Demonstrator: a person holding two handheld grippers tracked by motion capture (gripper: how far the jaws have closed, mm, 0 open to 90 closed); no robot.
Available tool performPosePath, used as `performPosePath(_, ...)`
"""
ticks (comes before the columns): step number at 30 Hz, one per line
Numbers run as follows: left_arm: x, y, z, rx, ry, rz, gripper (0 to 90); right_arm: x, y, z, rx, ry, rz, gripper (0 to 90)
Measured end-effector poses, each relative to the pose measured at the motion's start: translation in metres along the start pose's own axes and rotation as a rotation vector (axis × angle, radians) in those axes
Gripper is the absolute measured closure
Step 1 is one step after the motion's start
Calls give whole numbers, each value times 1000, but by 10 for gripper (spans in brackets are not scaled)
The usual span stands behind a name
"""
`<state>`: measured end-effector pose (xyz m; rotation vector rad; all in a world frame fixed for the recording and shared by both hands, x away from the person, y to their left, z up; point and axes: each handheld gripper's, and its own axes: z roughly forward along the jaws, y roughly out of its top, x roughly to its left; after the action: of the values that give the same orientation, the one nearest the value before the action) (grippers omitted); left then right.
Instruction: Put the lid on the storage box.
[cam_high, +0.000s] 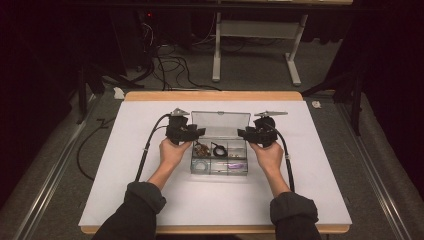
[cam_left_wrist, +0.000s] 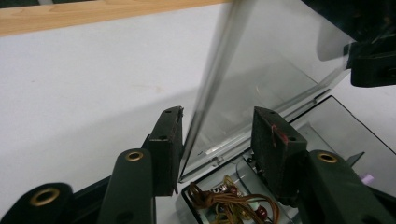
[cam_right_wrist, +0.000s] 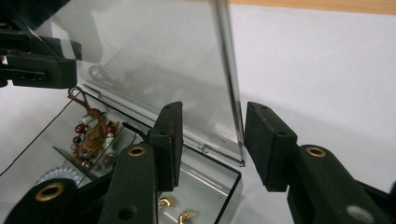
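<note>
A clear plastic compartment box (cam_high: 220, 159) lies on the white mat, its lid (cam_high: 220, 123) standing upright at the back. My left gripper (cam_high: 201, 132) is at the lid's left edge and my right gripper (cam_high: 242, 133) at its right edge. In the left gripper view the thin lid edge (cam_left_wrist: 210, 93) rises between the jaws of the left gripper (cam_left_wrist: 217, 114), close to the left pad, with a wide gap to the other. In the right gripper view the lid edge (cam_right_wrist: 231, 93) stands between the jaws of the right gripper (cam_right_wrist: 212, 109), with neither pad pressing on it.
The box holds brown beaded wire jewellery (cam_right_wrist: 93, 130), gold earrings (cam_right_wrist: 163, 203), a black ring (cam_high: 218, 149) and a purple piece (cam_high: 235, 166). The white mat (cam_high: 150, 190) covers a wooden table (cam_high: 210, 95). Cables and a metal frame lie on the floor beyond.
</note>
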<state>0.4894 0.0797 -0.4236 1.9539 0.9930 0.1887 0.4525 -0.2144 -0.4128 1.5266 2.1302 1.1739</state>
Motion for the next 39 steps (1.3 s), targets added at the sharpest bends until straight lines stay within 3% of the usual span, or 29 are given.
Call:
performPosePath(2,-2,0,0,0,10,13,529,1,0,0,2,-5,-6,579)
performPosePath(3,-4,-1,-1,1,16,26,529,4,-1,-1,2,-18,-34,572)
performPosePath(8,-5,-3,-4,-7,11,33,528,7,-2,-2,7,-25,-52,550)
performPosePath(17,-6,-6,-6,-19,10,37,532,5,-13,-9,0,-55,-56,490)
performPosePath(20,-5,-7,-8,-20,7,40,533,2,-20,-15,-9,-35,-38,535)
performPosePath(23,-6,-7,-9,-24,5,39,536,1,-27,-21,-19,-20,-37,677)
performPosePath(29,-6,-8,-10,-25,9,46,537,1,-28,-23,-24,20,-36,809)
performPosePath(39,-9,-11,-14,-32,23,67,535,3,-24,-23,-38,36,-33,875)
